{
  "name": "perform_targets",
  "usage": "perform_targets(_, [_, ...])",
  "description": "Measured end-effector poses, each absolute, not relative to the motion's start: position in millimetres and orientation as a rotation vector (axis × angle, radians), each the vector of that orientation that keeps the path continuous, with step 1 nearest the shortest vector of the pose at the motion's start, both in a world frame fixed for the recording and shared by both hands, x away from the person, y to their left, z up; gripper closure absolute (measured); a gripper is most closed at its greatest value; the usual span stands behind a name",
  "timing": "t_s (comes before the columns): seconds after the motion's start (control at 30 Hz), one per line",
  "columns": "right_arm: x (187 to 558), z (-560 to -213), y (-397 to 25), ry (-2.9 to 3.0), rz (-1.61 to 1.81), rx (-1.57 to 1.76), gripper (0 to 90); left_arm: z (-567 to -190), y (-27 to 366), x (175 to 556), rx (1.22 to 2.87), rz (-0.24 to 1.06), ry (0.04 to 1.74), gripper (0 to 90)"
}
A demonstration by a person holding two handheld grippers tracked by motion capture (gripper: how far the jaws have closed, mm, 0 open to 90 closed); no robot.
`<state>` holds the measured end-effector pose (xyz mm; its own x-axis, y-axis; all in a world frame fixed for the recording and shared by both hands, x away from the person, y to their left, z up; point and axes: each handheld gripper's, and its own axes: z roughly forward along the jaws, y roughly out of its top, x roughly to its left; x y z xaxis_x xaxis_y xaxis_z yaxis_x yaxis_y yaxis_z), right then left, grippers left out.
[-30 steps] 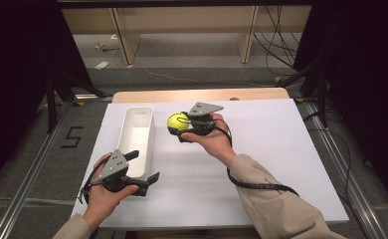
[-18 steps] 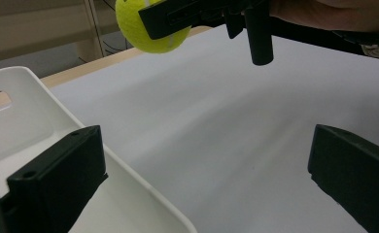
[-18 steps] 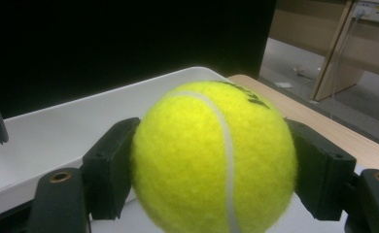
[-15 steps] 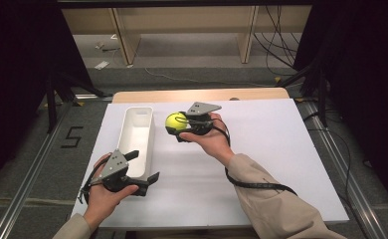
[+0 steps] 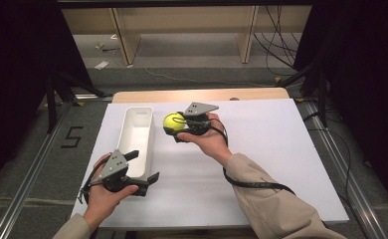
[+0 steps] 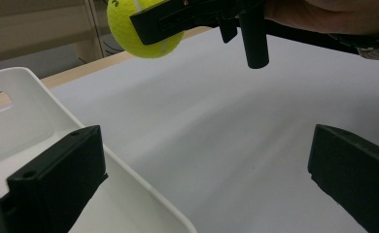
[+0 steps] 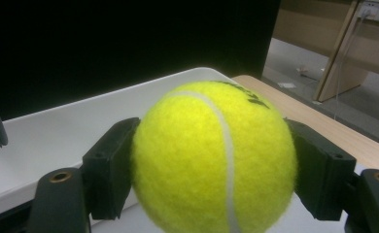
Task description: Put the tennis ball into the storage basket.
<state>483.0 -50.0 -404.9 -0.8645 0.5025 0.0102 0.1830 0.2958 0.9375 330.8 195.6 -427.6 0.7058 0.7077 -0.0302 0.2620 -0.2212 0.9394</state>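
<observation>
A yellow tennis ball [image 5: 172,121] is clamped between the jaws of my right gripper [image 5: 174,125], held just right of the long white tray [image 5: 137,142], a little above the table. In the right gripper view the ball [image 7: 214,158] sits between both pads, with the tray [image 7: 46,136] behind it. My left gripper [image 5: 144,166] rests at the tray's near end, open, one jaw over the tray's corner and nothing between its jaws. The left gripper view looks across my open left gripper [image 6: 207,179] to the ball [image 6: 141,26] held up high, and the tray's wall [image 6: 32,107] at left.
The white tabletop [image 5: 281,149] spreads wide to the right and front of the tray. A wooden strip [image 5: 202,94] runs along the far edge. Dark curtains and cables lie beyond the table on both sides.
My right gripper has carried the ball slightly left, closer to the tray. The left gripper has not moved.
</observation>
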Motion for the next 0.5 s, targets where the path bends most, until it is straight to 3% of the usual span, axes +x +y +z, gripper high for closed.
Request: perform_targets(0.5, [483.7, -400.8, -46.3, 2.284, 1.598, 0.614, 26.9, -427.6, 195.8, 330.8, 1.793, 0.498, 0.768, 0.0])
